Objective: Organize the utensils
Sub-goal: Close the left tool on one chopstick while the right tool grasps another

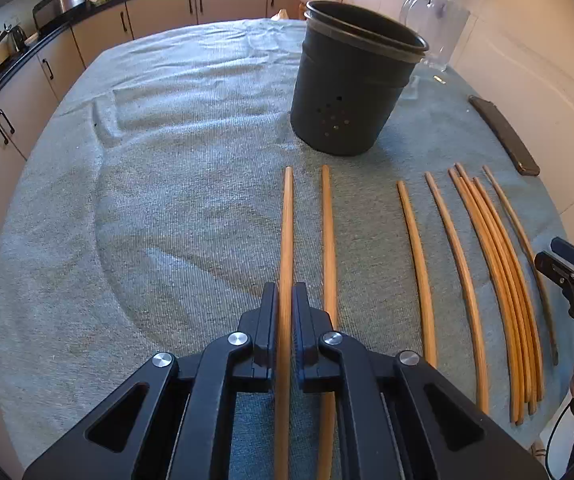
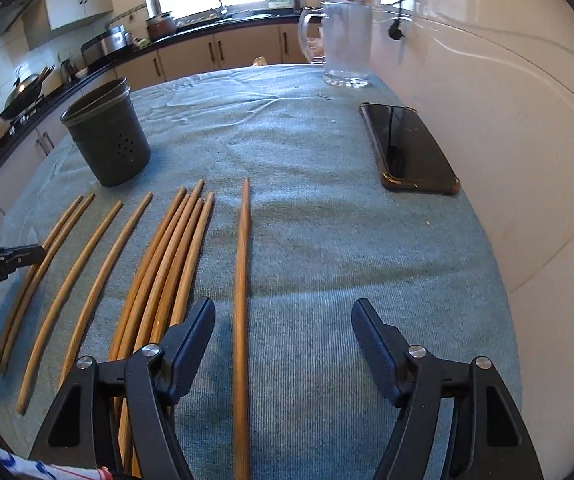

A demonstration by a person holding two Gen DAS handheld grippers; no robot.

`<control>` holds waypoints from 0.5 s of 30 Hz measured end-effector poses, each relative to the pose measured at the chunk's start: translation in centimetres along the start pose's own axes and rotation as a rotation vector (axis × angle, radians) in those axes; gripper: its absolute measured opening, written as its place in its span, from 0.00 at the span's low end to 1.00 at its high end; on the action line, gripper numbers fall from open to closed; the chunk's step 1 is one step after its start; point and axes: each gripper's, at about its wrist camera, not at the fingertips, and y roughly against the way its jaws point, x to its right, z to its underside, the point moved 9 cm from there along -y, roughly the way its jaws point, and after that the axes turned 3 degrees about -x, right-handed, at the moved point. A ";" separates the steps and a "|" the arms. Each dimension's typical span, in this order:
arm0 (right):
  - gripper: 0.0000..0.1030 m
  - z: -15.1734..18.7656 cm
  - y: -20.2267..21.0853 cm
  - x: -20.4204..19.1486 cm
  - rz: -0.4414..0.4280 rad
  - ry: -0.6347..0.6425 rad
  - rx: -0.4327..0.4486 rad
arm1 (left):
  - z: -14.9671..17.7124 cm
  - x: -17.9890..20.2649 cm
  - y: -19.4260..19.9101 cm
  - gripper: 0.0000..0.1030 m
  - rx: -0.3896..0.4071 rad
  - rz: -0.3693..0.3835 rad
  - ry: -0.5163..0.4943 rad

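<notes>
Several wooden chopsticks lie in a row on the blue-green cloth (image 1: 167, 200). My left gripper (image 1: 285, 296) is shut on the leftmost chopstick (image 1: 287, 224), low over the cloth, with a second chopstick (image 1: 328, 232) just to its right. A dark grey utensil holder (image 1: 351, 92) stands upright beyond them; it also shows in the right wrist view (image 2: 107, 136). My right gripper (image 2: 283, 320) is open and empty above the cloth, with the rightmost chopstick (image 2: 242, 280) lying between its fingers. A bundle of chopsticks (image 2: 167, 272) lies to its left.
A black phone (image 2: 407, 148) lies at the right near the white wall. A glass pitcher (image 2: 345, 44) stands at the table's far end. Kitchen counters and cabinets (image 1: 159, 4) run behind and to the left. The cloth has wrinkles at the left.
</notes>
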 end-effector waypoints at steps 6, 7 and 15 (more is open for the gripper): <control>0.56 -1.7 -2.1 -0.7 -0.034 0.072 -0.120 | -0.7 -0.7 -0.3 0.07 -0.071 -0.008 0.028; 0.53 -2.0 -2.5 -0.8 -0.046 0.075 -0.143 | -0.7 -1.0 -0.4 0.07 -0.085 -0.002 0.037; 0.51 -4.4 -5.5 -0.8 -0.028 0.142 -0.292 | -2.2 -1.2 -1.2 0.07 -0.162 -0.021 0.011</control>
